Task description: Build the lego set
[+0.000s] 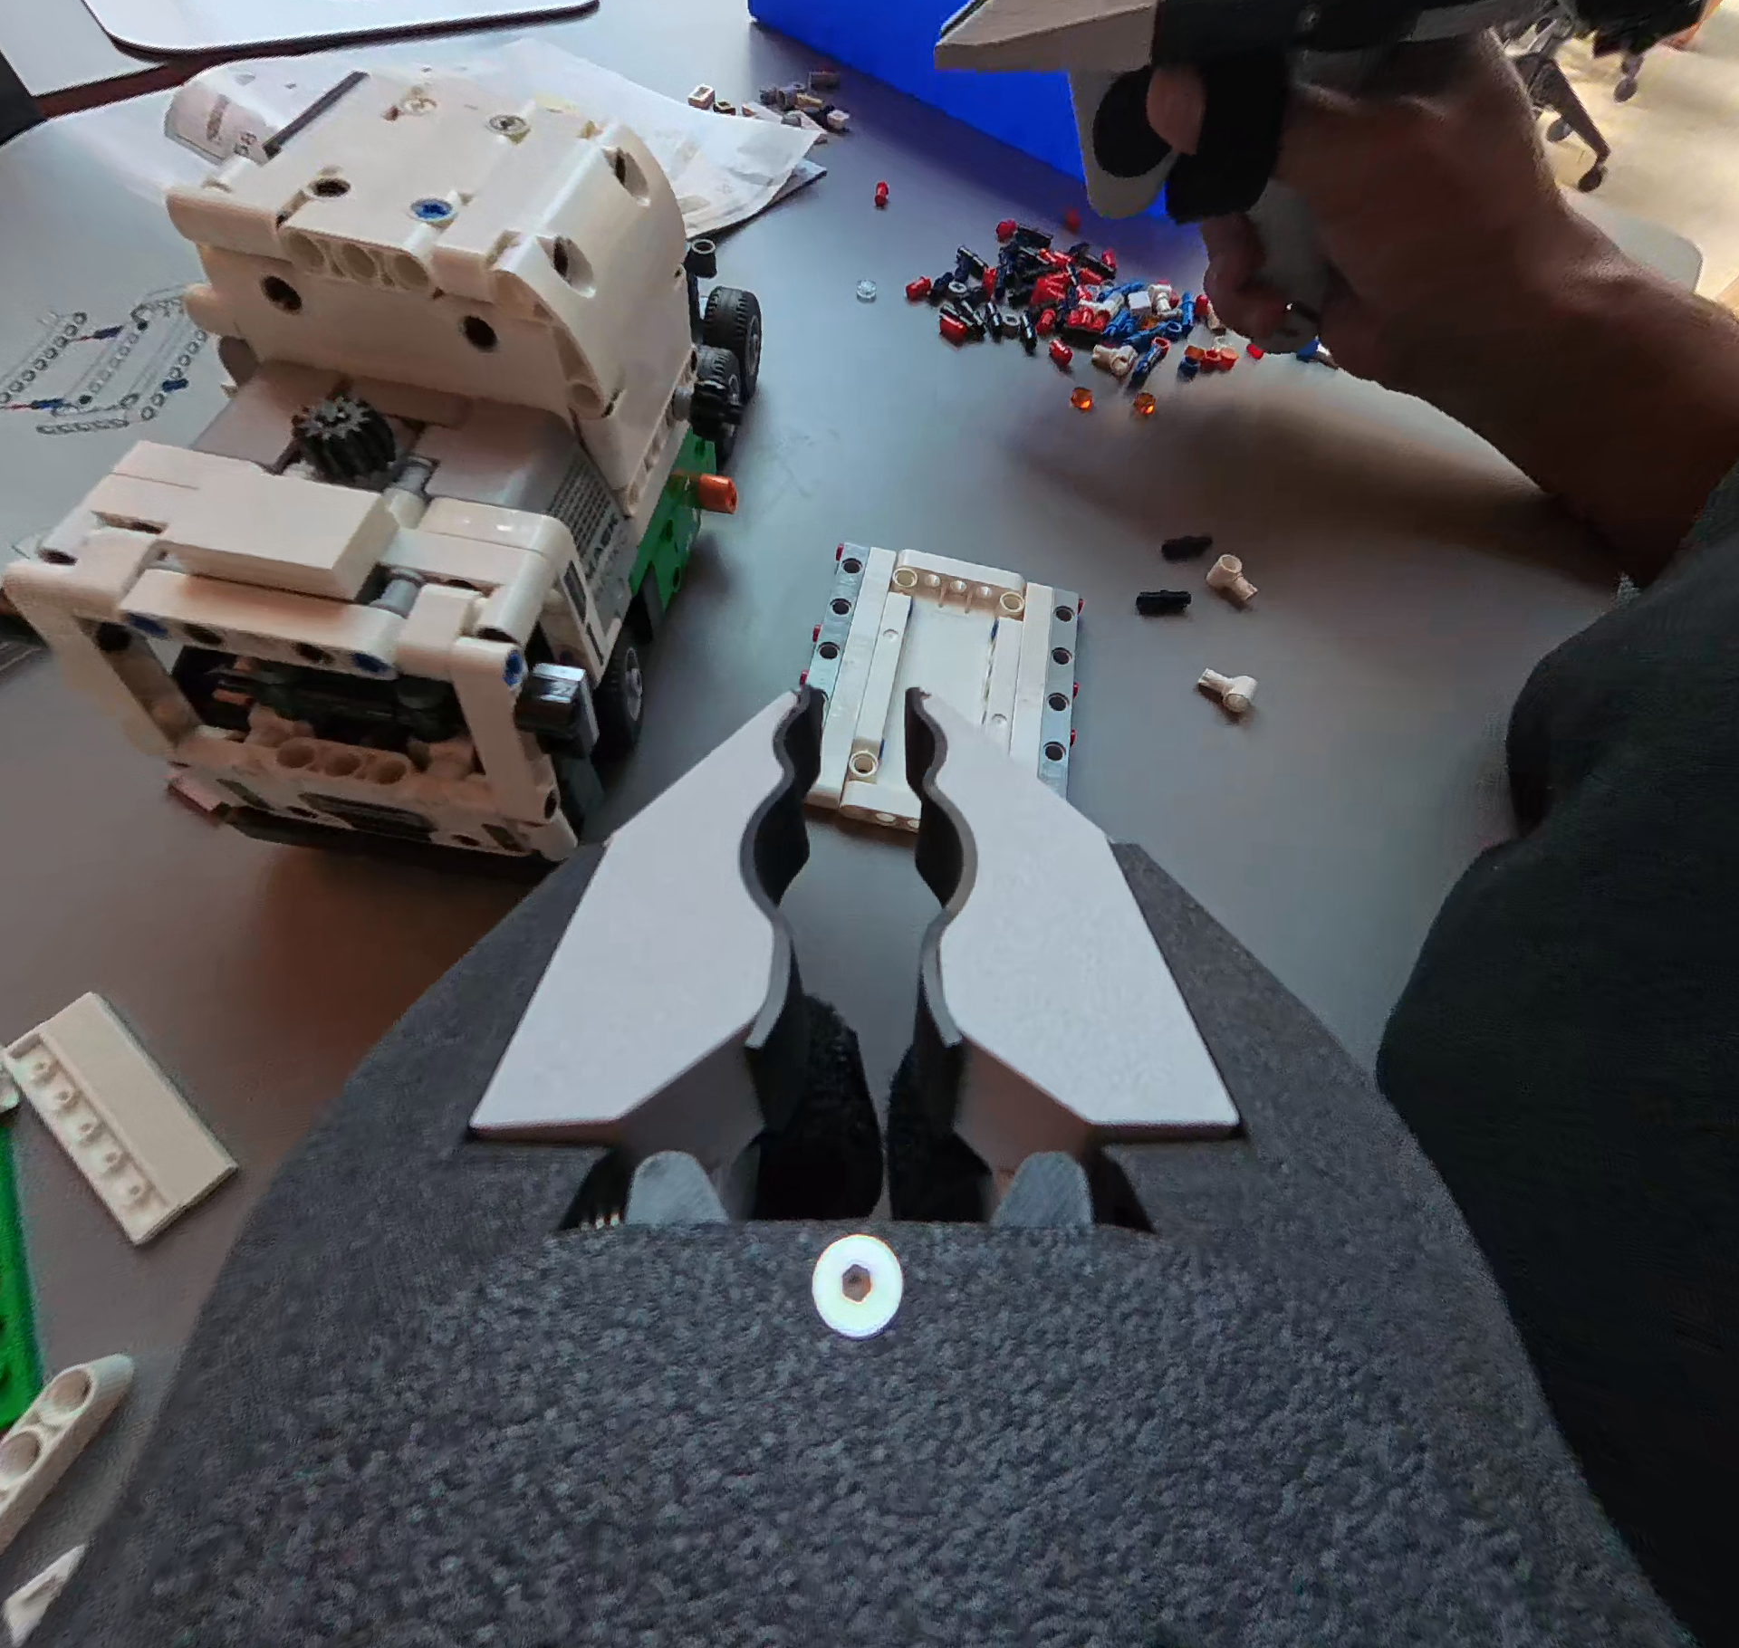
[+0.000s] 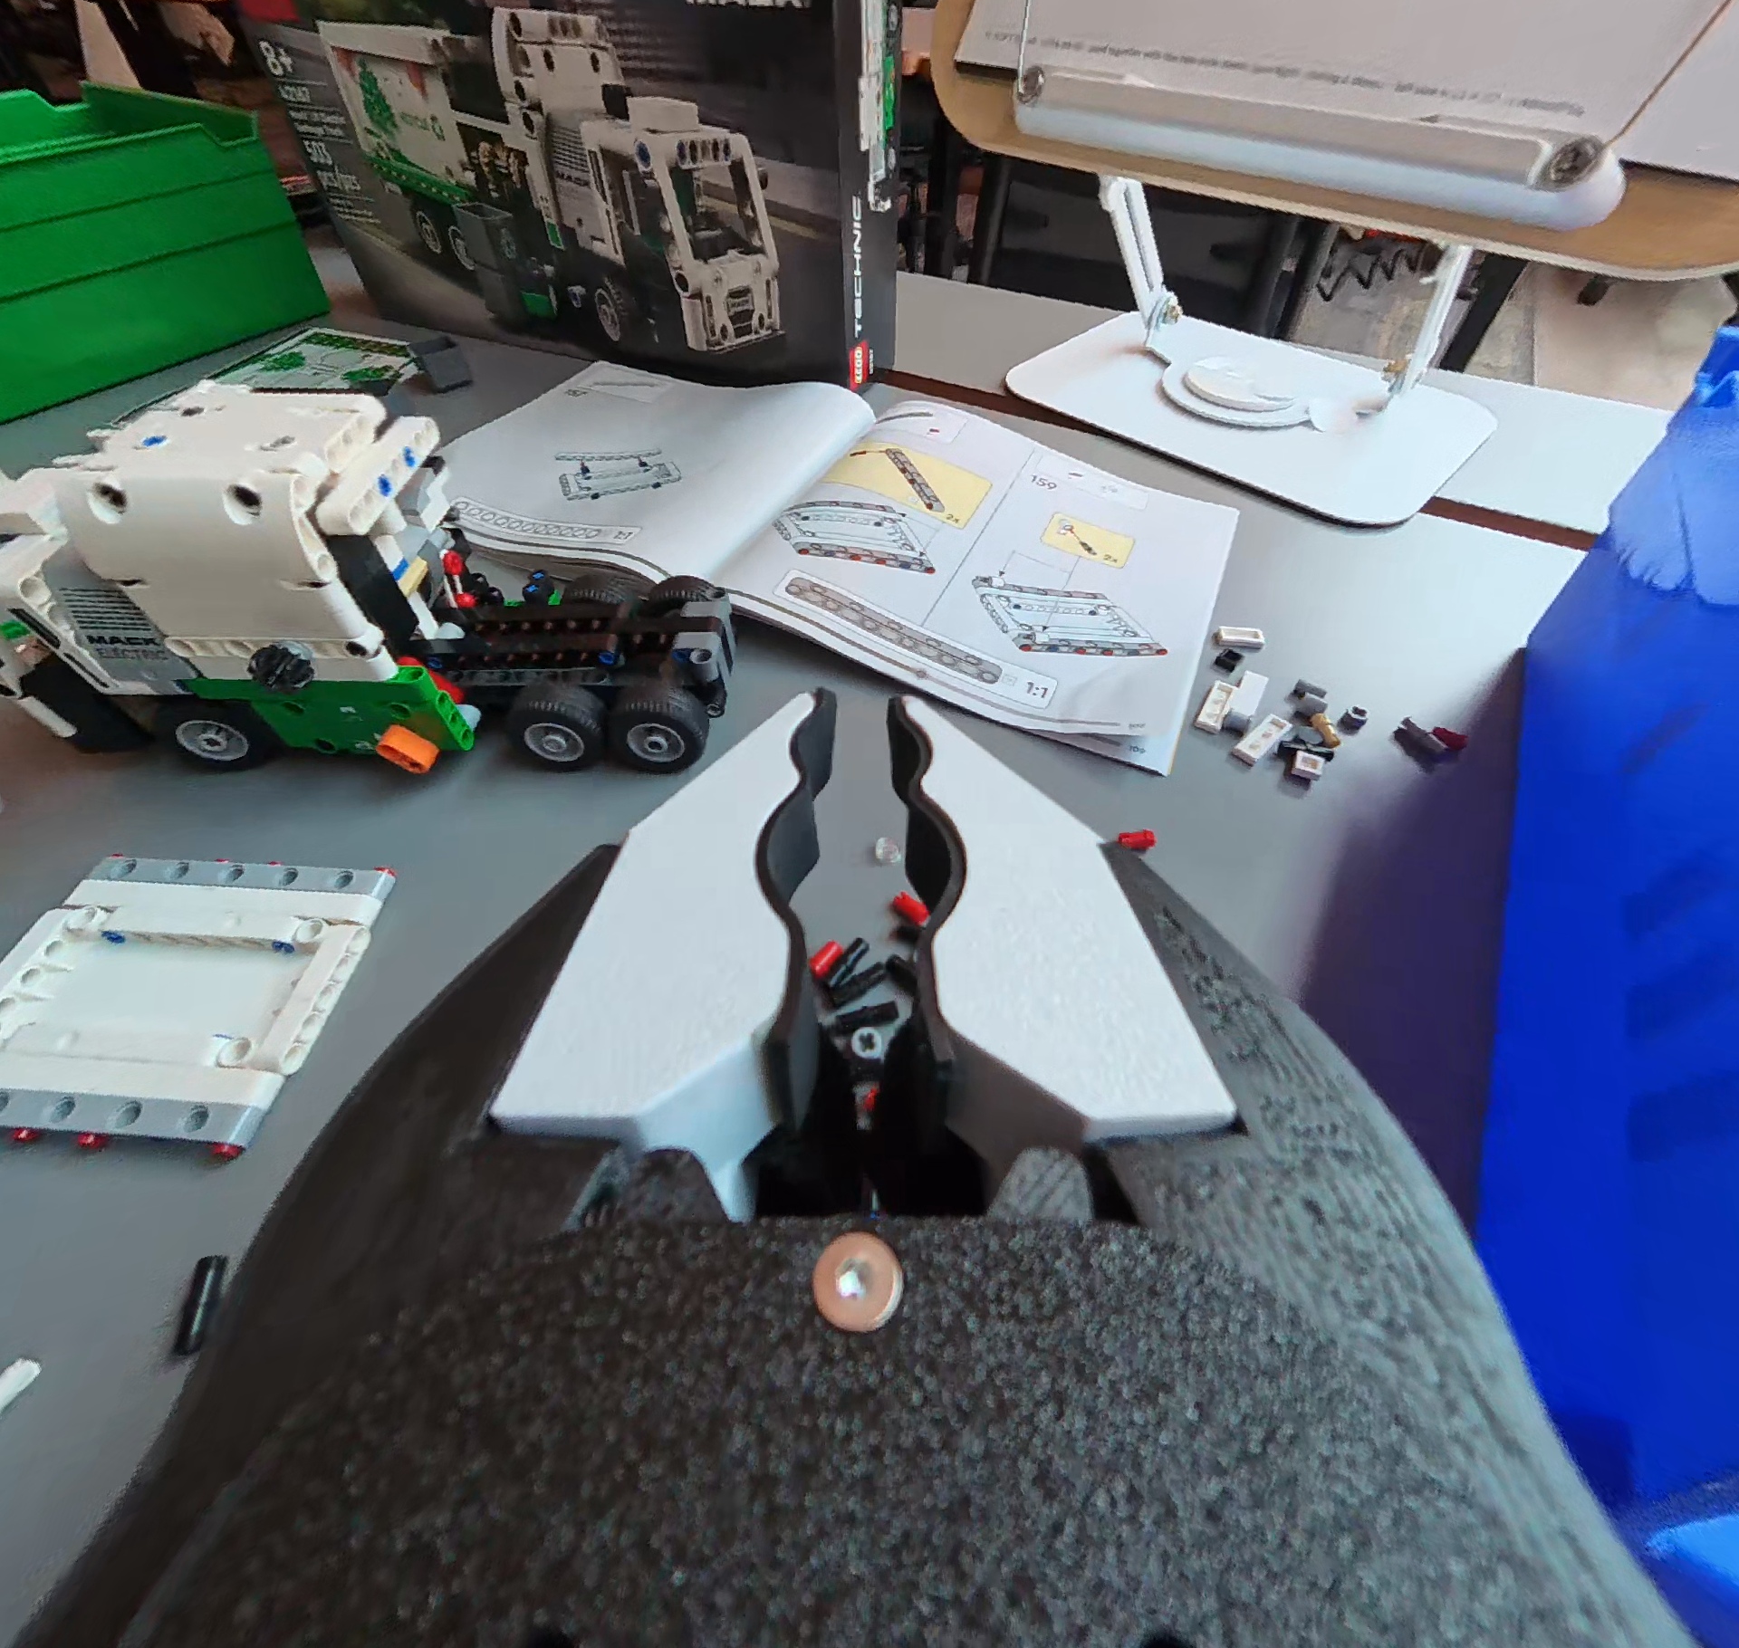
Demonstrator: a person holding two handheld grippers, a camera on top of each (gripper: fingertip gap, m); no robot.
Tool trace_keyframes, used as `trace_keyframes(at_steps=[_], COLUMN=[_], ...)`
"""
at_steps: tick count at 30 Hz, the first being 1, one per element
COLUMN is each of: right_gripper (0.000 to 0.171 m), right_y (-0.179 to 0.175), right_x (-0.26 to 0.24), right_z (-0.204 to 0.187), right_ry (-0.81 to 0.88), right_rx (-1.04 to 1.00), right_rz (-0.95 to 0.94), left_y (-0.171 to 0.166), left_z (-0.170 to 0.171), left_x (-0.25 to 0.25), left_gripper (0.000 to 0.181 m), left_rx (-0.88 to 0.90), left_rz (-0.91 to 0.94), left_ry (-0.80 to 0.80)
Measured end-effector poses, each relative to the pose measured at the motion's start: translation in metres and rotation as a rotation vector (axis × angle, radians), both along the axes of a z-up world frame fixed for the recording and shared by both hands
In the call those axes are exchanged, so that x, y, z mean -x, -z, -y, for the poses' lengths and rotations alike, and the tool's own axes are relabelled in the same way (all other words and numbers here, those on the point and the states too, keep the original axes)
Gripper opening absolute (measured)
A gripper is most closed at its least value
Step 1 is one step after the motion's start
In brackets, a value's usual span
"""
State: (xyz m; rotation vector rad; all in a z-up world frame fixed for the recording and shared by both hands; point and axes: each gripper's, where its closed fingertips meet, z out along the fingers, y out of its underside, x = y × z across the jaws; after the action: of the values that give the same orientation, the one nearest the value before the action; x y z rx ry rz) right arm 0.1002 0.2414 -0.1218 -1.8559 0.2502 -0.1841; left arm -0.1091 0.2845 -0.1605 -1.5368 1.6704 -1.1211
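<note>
A partly built white and green truck [image 1: 376, 436] stands on the grey table at the left; it also shows in the right wrist view [image 2: 329, 606]. A flat white and grey panel frame [image 1: 950, 662] lies beside it, and appears in the right wrist view [image 2: 179, 991]. My left gripper [image 1: 861, 704] is open and empty, with its tips over the frame's near left corner. My right gripper [image 2: 858, 704] is narrowly open and empty above a pile of small red, black and blue pins [image 1: 1063, 305]. It shows at the top right of the left wrist view [image 1: 1035, 13].
A blue bin [image 1: 894, 3] stands behind the pile. Loose black pins [image 1: 1162, 603] and tan connectors [image 1: 1228, 579] lie right of the frame. An open instruction booklet [image 2: 847, 530], set box [image 2: 583, 145], green bin [image 2: 122, 229] and white stand [image 2: 1252, 417] fill the back. A white panel [image 1: 113, 1114] lies near left. Across from one pair of fingers to the other is roughly 20 cm.
</note>
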Motion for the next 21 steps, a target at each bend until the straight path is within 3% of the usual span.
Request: trace_keyframes(at_steps=[17, 21], right_gripper=[0.008, 0.008], right_y=[0.005, 0.005], right_x=[0.027, 0.066], right_z=[0.001, 0.003], right_ry=[-0.089, -0.266], right_rx=[0.038, 0.081], right_rz=[0.119, 0.075], left_y=[-0.007, -0.011], left_z=[0.007, 0.011], left_x=[0.003, 0.005], left_gripper=[0.015, 0.015], left_rx=[-0.044, -0.090], left_rz=[0.053, 0.089], left_ry=[0.032, 0.044])
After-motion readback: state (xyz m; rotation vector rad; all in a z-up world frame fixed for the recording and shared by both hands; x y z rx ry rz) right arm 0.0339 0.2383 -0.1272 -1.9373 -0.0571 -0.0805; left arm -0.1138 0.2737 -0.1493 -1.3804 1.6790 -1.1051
